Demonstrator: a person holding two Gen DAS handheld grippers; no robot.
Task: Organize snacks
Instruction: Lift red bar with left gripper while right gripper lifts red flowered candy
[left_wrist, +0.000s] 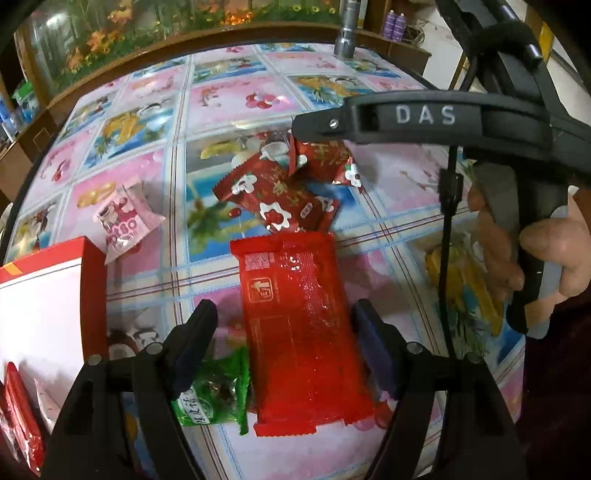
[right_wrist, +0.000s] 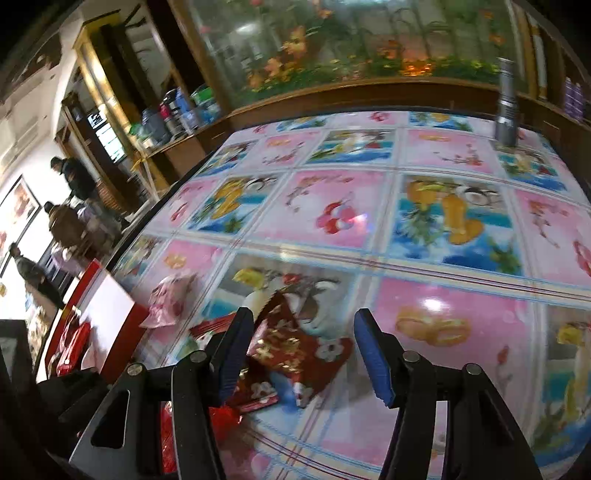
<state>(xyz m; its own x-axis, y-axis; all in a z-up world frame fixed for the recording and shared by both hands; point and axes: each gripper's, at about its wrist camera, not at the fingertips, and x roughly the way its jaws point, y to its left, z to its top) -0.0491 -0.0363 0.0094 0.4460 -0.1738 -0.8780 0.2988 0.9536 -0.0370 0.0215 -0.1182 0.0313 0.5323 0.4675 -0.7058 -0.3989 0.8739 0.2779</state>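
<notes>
A large glossy red snack packet (left_wrist: 299, 332) lies flat on the flowered tablecloth between the fingers of my left gripper (left_wrist: 282, 332). The gripper is open and its pads stand clear of the packet's sides. A green packet (left_wrist: 214, 395) lies under the left finger. Farther off are two dark red flowered packets (left_wrist: 273, 192) and a pink packet (left_wrist: 125, 221). My right gripper (right_wrist: 301, 332) hovers open over the flowered packets (right_wrist: 295, 350) with nothing clamped. In the left wrist view it shows side-on as the right gripper (left_wrist: 306, 127), held by a hand (left_wrist: 535, 251).
A red and white box (left_wrist: 44, 306) stands at the table's left edge with red packets (left_wrist: 22, 417) inside. A metal cylinder (left_wrist: 345, 33) stands at the table's far edge before a glass flower display. People (right_wrist: 70, 177) stand beyond the table's left side.
</notes>
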